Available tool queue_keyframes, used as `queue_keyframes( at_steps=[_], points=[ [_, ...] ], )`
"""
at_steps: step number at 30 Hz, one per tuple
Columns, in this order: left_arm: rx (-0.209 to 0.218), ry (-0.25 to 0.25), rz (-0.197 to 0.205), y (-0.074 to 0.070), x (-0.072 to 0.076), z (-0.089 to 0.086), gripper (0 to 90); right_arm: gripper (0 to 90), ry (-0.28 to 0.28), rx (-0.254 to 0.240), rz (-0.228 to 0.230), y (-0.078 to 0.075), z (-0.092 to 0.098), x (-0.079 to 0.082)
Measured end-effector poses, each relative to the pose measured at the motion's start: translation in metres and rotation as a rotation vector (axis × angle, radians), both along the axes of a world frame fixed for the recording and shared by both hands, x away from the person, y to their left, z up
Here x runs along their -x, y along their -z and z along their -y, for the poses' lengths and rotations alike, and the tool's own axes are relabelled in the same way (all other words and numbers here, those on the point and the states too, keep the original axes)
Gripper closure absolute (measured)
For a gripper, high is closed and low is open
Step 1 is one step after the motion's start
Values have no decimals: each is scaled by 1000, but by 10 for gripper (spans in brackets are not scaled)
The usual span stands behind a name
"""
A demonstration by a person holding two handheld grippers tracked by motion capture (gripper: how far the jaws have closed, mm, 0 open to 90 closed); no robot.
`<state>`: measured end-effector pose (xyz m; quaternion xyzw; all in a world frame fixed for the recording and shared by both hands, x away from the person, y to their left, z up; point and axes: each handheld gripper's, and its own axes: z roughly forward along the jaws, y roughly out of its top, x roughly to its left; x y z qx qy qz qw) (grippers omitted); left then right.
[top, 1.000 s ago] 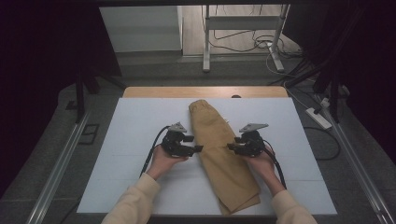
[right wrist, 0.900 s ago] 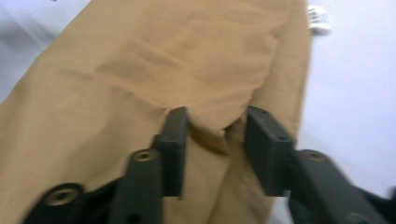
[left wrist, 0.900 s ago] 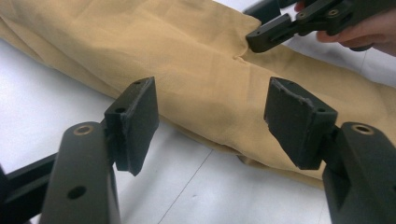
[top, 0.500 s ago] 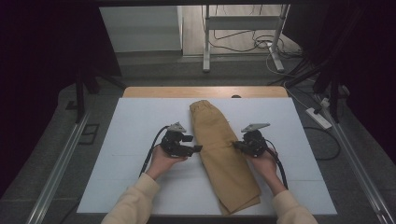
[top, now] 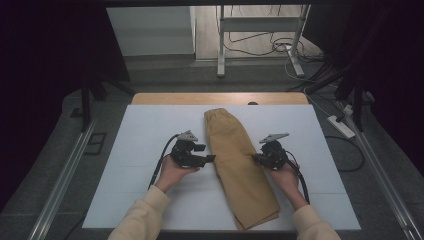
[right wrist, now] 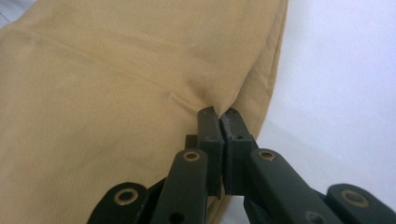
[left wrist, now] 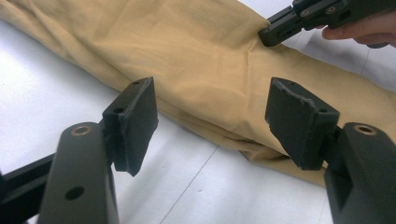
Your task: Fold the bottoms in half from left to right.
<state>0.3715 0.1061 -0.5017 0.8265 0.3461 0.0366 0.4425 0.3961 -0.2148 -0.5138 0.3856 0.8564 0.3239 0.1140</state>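
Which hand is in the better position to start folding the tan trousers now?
The right. Its tongs are shut on the trousers' edge, pinching a fold of cloth. The left tongs stand open beside the other edge, gripping nothing.

Left hand-held gripper [top: 209, 159] gapes wide; right hand-held gripper [top: 256, 158] has just clamped tight.

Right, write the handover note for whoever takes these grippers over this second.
Right gripper: shut on a pinch of cloth at the right edge of the trousers; its jaws have just closed there.
Left gripper: open, jaws either side of the trousers' left edge, pads not pressing yet.
Trousers: folded lengthwise, lying along the middle of the white mat, waistband at the far end.
Done: right-side grip.
Left: close the left gripper on its edge, then probably fold or lift the trousers with both hands.
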Motion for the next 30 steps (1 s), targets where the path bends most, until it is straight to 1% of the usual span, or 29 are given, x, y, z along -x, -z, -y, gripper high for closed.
queue_keyframes(
  at_steps=[7,9,11,12,13,14,16,18,21,25,30],
  points=[
    [3,-5,0,-1,0,-2,337,872,7,-3,-11,0,4,1],
    [3,-6,-1,-1,0,-2,335,849,8,-1,-10,1,4,1],
    [4,-7,0,-1,0,-2,334,764,10,7,4,1,4,2],
    [5,-7,1,-1,0,-2,333,699,15,5,10,0,4,2],
    [6,-8,2,-1,0,-2,333,608,20,4,17,0,3,2],
    [7,-9,3,-1,0,-2,333,544,26,7,32,-1,3,3],
    [9,-10,5,-1,0,-3,334,475,25,4,61,-3,2,5],
    [10,-13,4,-2,0,-4,333,436,15,-4,86,-7,1,8],
    [12,-14,5,-2,-1,-5,333,418,-7,-25,109,-10,-1,12],
    [15,-18,4,-2,-1,-7,333,416,-50,-38,112,-13,-4,17],
    [18,-24,7,-3,-2,-11,333,400,-82,-61,100,-14,-8,23]
  ],
)
